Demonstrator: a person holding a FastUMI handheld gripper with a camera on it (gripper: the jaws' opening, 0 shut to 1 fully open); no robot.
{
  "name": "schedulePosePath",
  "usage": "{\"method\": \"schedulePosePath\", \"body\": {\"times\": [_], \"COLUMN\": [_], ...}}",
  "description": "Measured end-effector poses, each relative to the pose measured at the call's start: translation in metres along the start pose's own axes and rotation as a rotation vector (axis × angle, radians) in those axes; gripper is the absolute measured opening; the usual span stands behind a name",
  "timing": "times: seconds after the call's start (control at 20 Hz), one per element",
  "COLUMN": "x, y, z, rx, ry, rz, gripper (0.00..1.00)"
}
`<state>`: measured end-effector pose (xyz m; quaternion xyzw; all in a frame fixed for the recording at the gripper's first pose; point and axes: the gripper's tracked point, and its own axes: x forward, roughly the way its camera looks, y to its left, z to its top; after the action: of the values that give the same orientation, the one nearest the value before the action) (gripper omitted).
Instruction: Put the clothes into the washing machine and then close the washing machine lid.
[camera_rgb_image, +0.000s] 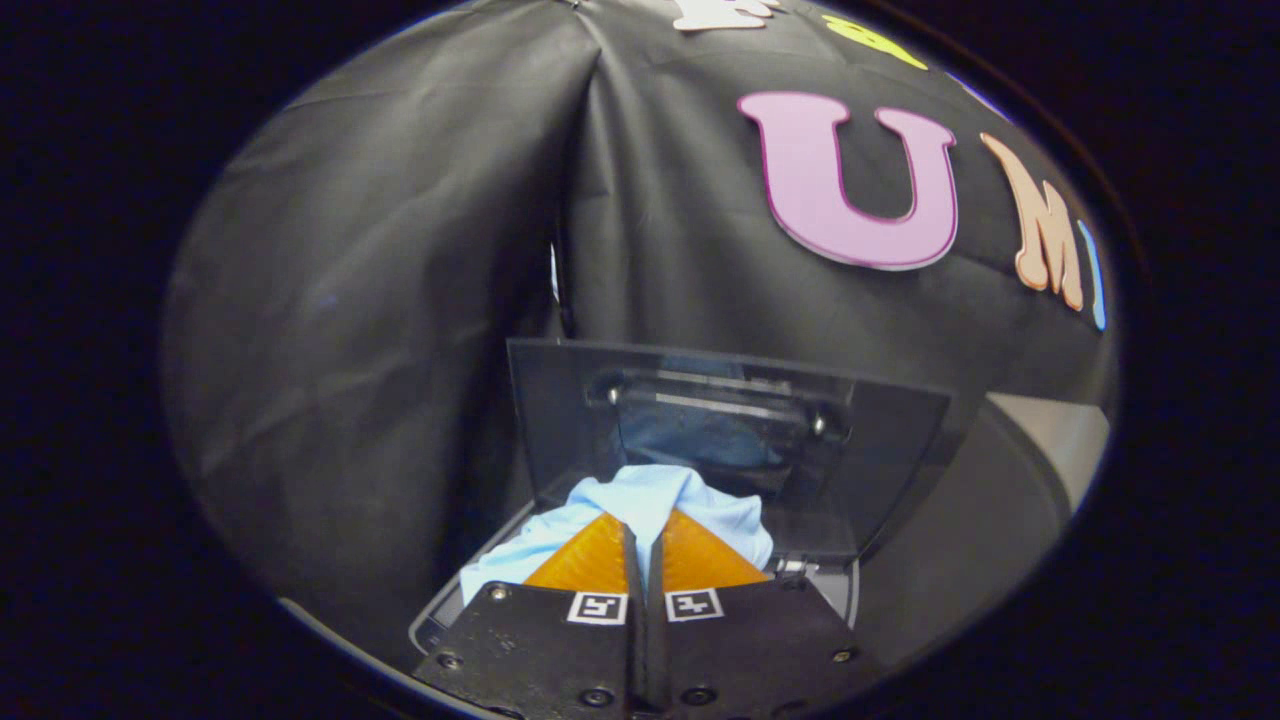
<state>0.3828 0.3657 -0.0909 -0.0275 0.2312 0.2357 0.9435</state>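
Pale-blue cloth (640, 500) pinched tight in gripper (645, 535) — fingers together on it, held over washer (835, 590) w/ lid (720, 430) up, just beyond.

Creased black cloth wall (400, 300) meeting at a corner fold, pale surface (1060, 440) low beside it.
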Motion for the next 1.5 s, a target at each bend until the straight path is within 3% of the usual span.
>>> {"method": "schedulePosePath", "body": {"times": [0.15,0.4,0.55,0.9,1.15,1.3,1.5], "x": [0.022,0.03,0.035,0.039,0.039,0.039,0.039], "y": [-0.006,0.003,-0.001,-0.009,-0.01,-0.012,-0.012], "z": [-0.049,-0.091,-0.119,-0.163,-0.169,-0.167,-0.166], "rx": [0.014,0.14,0.144,0.204,0.291,0.302,0.309], "ry": [0.1,0.188,0.248,0.374,0.39,0.383,0.373], "rz": [-0.043,-0.009,-0.007,-0.047,-0.066,-0.066,-0.074], "gripper": [0.0,0.0,0.0,0.01,0.1,0.25,0.88]}}
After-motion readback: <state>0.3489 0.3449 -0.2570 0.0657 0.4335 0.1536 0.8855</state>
